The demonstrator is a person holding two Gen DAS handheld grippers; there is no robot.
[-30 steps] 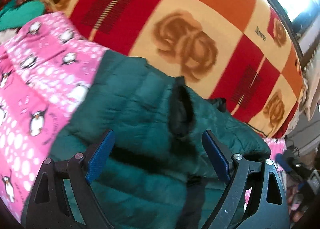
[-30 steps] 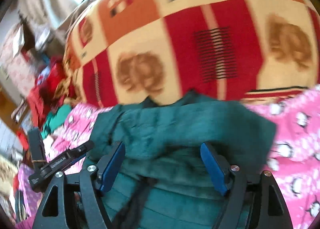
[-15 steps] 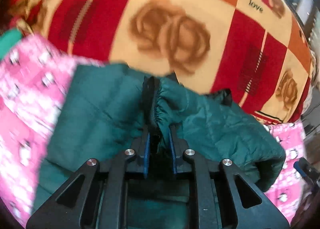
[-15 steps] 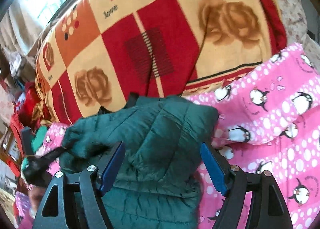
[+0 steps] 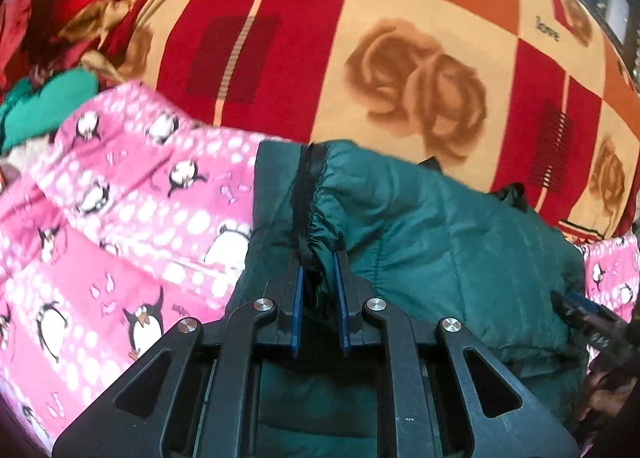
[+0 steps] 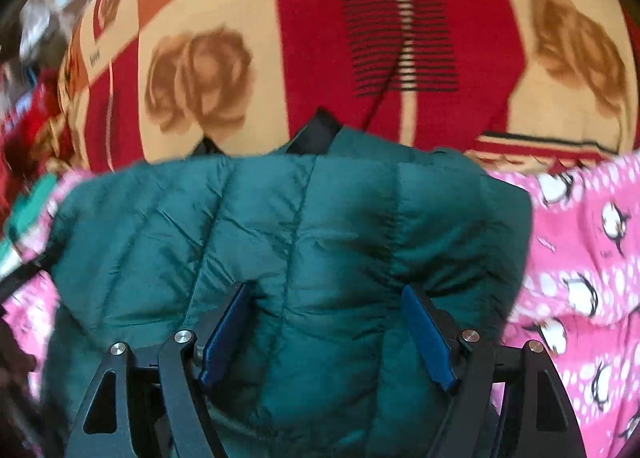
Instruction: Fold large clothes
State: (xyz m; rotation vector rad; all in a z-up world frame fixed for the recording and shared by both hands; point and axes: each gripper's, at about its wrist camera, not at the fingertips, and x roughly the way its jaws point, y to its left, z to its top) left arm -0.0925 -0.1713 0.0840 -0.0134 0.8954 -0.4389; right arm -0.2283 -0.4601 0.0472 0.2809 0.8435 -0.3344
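Pink penguin blanket (image 5: 120,226) beside red rose-print blanket (image 5: 360,58), green puffer jacket (image 6: 304,226) lying crosswise, left gripper (image 5: 318,258) pinching its black-edged cuff (image 5: 306,194), right gripper (image 6: 326,332) spread over it.

Jacket (image 6: 320,226) hem below frame edge

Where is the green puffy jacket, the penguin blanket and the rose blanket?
green puffy jacket (image 6: 304,242): right wrist view, on its quilted top panel.
penguin blanket (image 5: 120,218): left wrist view, on the pink fabric left of the jacket.
rose blanket (image 5: 416,82): left wrist view, on a brown rose print behind the jacket.
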